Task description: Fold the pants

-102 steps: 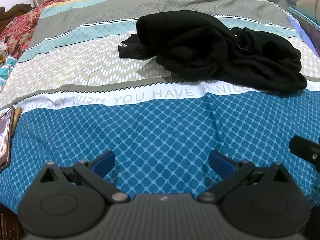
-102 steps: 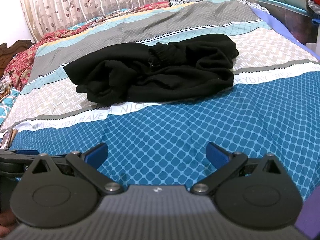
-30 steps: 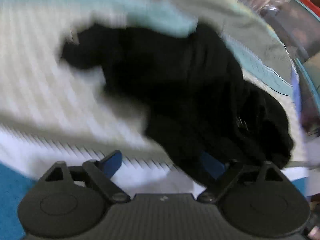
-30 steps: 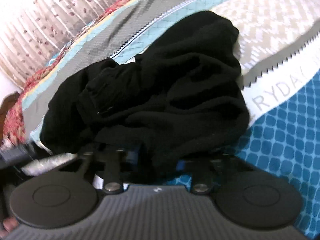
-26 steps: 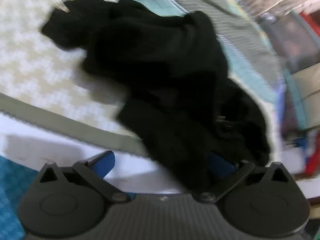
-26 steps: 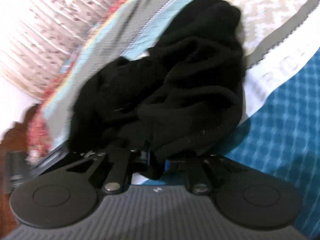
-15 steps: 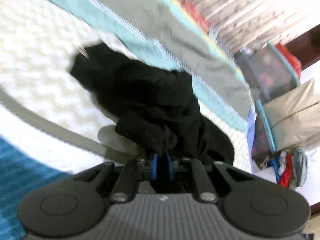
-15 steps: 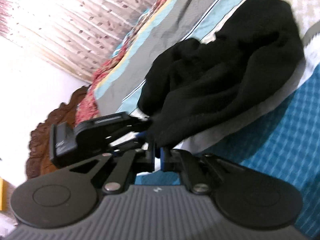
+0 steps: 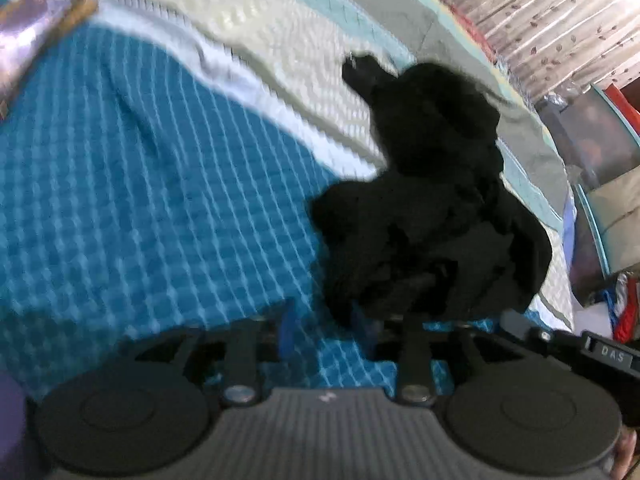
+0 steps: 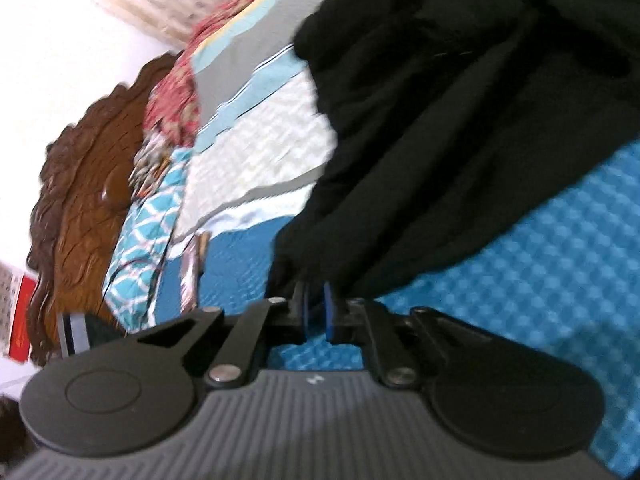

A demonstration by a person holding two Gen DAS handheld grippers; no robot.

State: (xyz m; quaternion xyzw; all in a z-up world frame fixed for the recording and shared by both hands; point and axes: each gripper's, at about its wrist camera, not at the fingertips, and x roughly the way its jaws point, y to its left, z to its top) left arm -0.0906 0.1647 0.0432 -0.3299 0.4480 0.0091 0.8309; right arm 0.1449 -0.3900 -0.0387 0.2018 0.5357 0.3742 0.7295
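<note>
Item: pants (image 9: 432, 184), black, of a thick, soft, matte fabric with no visible print. Condition: unfolded, bunched in a crumpled heap with deep creases and overlapping lobes; legs and waistband cannot be told apart. A narrow tab of cloth sticks out at the far end of the heap, with a small pale fleck at its tip. In the right wrist view the cloth (image 10: 460, 100) runs in long diagonal folds down toward the camera, and a pale patch shows at the top edge.

Location: on the bedspread (image 9: 140, 200), straddling the blue diamond-checked band and the cream and white bands beyond it.

Left gripper (image 9: 326, 326): blue-padded fingers (image 9: 288, 330) partly apart, jaws having just been opening; bedspread shows in the gap between them, and the near edge of the pants lies against the right-hand finger, not pinched.

Right gripper (image 10: 315, 312): fingers (image 10: 329, 312) drawn nearly together, jaws having just eased apart a little; a thin bunch of the black cloth runs down into the slit between the pads and is clamped there.

Surroundings: carved wooden headboard (image 10: 84, 184) and red patterned bedding (image 10: 176, 112) at the left of the right wrist view; leaf-print curtain (image 9: 560, 20) behind the bed. Both views are motion-blurred.
</note>
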